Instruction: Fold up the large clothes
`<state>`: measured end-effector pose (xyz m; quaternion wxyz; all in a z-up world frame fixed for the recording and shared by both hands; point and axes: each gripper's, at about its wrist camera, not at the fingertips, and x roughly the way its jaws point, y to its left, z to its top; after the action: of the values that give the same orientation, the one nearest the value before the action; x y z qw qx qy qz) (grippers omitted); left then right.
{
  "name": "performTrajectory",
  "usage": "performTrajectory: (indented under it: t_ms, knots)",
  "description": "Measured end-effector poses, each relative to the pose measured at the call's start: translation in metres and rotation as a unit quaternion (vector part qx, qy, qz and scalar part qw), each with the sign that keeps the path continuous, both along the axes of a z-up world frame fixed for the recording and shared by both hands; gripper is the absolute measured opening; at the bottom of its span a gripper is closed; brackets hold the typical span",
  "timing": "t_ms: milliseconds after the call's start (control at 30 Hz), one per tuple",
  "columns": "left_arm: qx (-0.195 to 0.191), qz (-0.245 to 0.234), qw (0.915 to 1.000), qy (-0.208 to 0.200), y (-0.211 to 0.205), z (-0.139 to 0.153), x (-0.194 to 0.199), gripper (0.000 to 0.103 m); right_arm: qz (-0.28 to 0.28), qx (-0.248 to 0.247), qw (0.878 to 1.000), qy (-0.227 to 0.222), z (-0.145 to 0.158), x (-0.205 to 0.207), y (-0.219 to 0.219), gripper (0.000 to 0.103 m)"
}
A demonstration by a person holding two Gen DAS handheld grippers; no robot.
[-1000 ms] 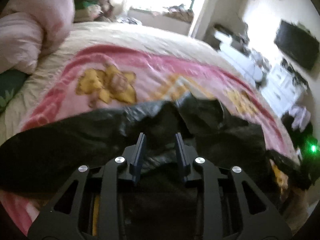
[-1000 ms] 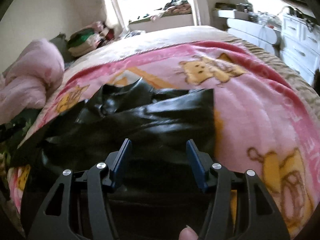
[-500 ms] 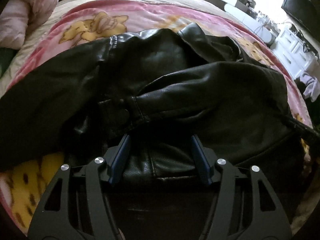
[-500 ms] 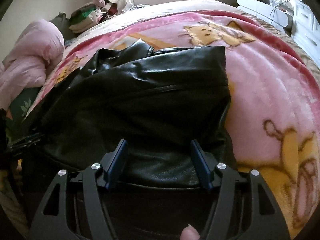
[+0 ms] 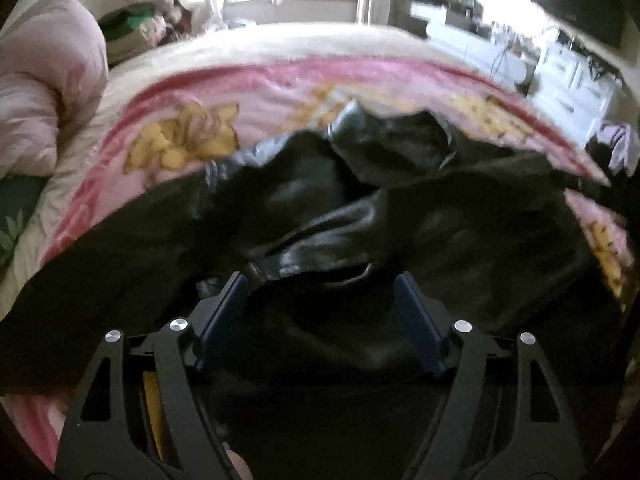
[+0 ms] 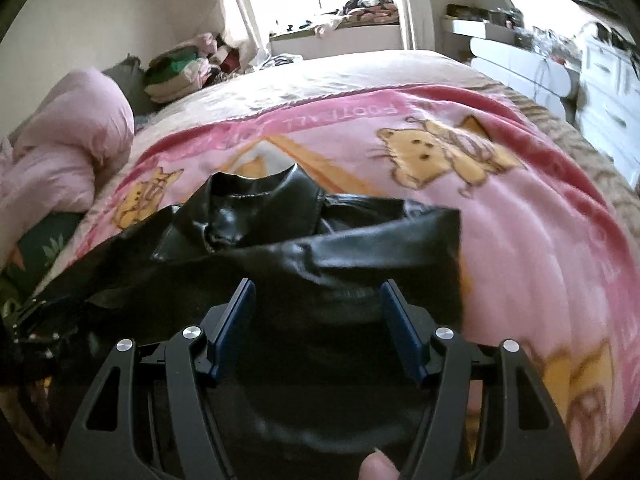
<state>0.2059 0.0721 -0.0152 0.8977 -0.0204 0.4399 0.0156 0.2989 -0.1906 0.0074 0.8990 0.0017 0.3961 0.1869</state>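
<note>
A black leather jacket (image 5: pixel 400 216) lies spread across a pink cartoon-print blanket (image 6: pixel 540 248) on the bed (image 6: pixel 360 68). The left hand-held gripper (image 5: pixel 320 286) points down at the jacket's near part; its jaws are opening, the blue pads (image 5: pixel 224 312) stand wide apart, and the leather lies under and between them with neither pad pressing on it. A folded sleeve runs just ahead of its tips, and the collar is crumpled farther ahead. The right hand-held gripper (image 6: pixel 316 294) also hangs over the jacket with its pads apart and nothing clamped; the jacket's folded straight edge lies ahead and to its right. A rolled pink duvet (image 6: pixel 68 148) sits far to the left of both grippers. A fingertip (image 6: pixel 376 466) shows at the bottom edge of the right wrist view.
</note>
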Motion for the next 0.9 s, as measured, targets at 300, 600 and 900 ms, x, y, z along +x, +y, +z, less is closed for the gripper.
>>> performTrajectory:
  t_ms: [300,600,900]
  knots:
    - [-0.081,0.005,0.9956,0.047,0.019,-0.024,0.015,0.078,-0.033,-0.043,0.995,0.082,-0.053,0.039,0.008,0.06]
    - [-0.094,0.01,0.9952,0.023,0.023,-0.007,0.005,0.079,-0.034,0.061,0.994,0.079,-0.028,0.018,-0.014,0.086]
    - [-0.093,0.023,0.995,0.029,0.03,0.001,-0.012,0.094,-0.019,0.088,0.995,0.043,-0.002,-0.016,-0.016,0.099]
